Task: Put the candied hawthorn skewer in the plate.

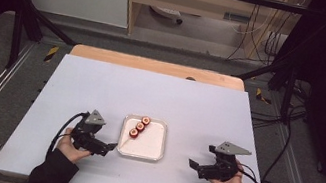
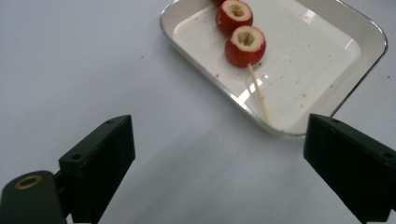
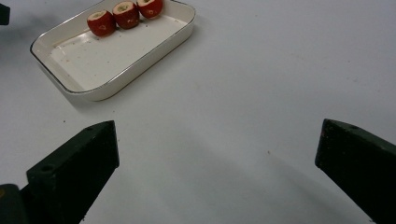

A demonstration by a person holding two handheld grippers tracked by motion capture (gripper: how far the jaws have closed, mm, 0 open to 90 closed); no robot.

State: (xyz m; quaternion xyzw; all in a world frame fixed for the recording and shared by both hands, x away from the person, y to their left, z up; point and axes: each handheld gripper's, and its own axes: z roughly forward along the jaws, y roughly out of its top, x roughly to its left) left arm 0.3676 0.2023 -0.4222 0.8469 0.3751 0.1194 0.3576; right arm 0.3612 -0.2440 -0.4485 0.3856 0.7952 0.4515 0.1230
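Note:
A white rectangular tray lies at the middle of the table, toward the near edge. In it rests a thin wooden skewer with three red cored fruits threaded at its far end. My left gripper hovers just left of the tray's near corner, jaws wide open with nothing between them. In the left gripper view the tray and fruits lie ahead of the open left gripper. My right gripper stands open to the tray's right, apart from it. The right gripper view has the tray far left of the right gripper.
The pale table sheet spreads wide around the tray, with a wooden edge at the back. Black frame bars stand at both sides. Cables run over the floor at the right.

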